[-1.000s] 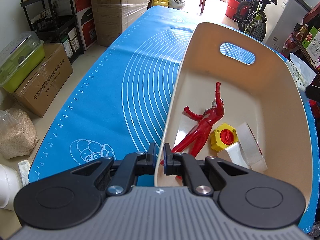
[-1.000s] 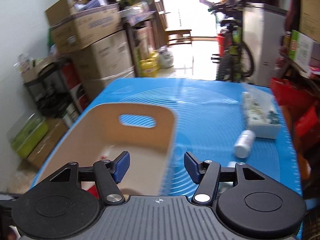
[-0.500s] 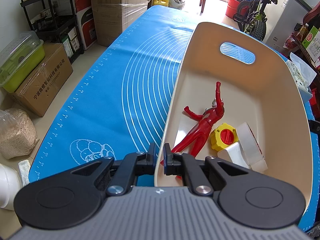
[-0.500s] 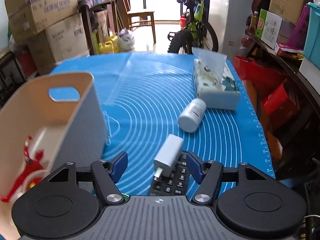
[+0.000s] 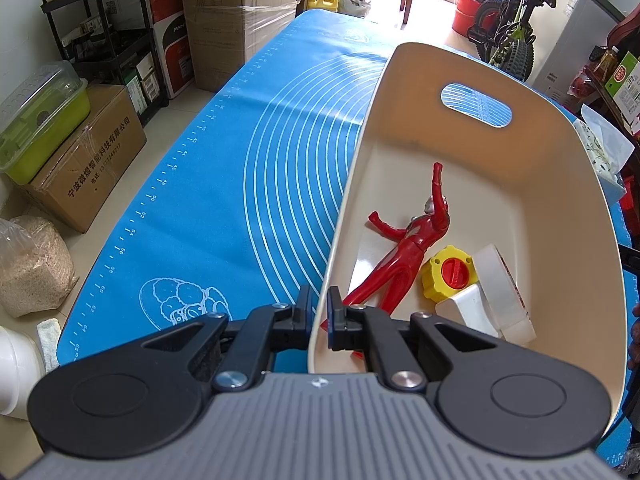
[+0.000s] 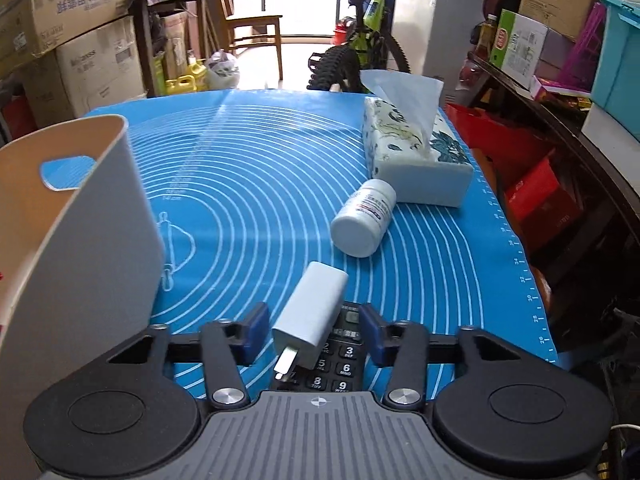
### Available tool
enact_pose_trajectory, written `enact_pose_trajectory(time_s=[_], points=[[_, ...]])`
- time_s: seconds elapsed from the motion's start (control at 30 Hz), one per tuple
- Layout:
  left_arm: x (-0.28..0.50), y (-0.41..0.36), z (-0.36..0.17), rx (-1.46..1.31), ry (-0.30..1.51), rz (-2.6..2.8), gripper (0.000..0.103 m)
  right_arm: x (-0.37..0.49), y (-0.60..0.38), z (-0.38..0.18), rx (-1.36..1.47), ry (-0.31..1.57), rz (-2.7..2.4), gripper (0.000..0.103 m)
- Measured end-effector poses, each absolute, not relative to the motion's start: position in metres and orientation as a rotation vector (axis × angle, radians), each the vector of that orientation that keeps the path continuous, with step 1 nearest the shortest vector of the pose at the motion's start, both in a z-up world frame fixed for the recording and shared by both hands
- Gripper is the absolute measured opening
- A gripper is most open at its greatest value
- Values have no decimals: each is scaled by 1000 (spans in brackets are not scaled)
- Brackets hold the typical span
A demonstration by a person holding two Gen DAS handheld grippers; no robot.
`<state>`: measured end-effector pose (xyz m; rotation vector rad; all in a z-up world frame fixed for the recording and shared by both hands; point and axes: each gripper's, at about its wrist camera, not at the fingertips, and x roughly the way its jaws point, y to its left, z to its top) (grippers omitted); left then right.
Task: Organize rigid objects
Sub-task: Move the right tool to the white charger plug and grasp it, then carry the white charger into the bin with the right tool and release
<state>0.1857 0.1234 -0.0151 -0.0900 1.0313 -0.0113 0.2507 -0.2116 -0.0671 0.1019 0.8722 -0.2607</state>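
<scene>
The left gripper [image 5: 318, 312] is clamped on the near wall of the cream bin [image 5: 592, 216], one finger set outside the rim and one inside. The bin stands on the blue mat [image 5: 224, 184], with a handle slot cut in its far wall. Inside the bin, a red figure toy [image 5: 404, 248] is laid on the floor, a yellow and red cap [image 5: 450, 276] is seen touching its side, and a white tape roll [image 5: 498, 284] is set just beside the cap. The right gripper [image 6: 312, 332] is held with its fingers spread apart, grasping nothing. Between those fingers a white charger plug [image 6: 312, 312] is seen resting partly on a black remote control [image 6: 340, 360]. Beyond the plug, a white pill bottle [image 6: 364, 220] is laid on its side on the mat, close against a tissue box [image 6: 412, 160]. The outer wall of the bin is visible at the left of the right wrist view.
</scene>
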Motion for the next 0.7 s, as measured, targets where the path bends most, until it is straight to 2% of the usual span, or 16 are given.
enact_pose_trajectory(time_s=[0.07, 0.13, 0.4, 0.7], points=[[186, 123, -15, -89, 1031, -11, 9, 252, -212, -69, 114, 877, -252, 47], [185, 123, -15, -90, 1031, -11, 9, 252, -211, -70, 103, 869, -261, 32], [185, 123, -15, -91, 1031, -11, 9, 243, -211, -63, 111, 840, -243, 32], [185, 123, -15, -92, 1032, -12, 9, 229, -209, -26, 113, 760, -204, 32]])
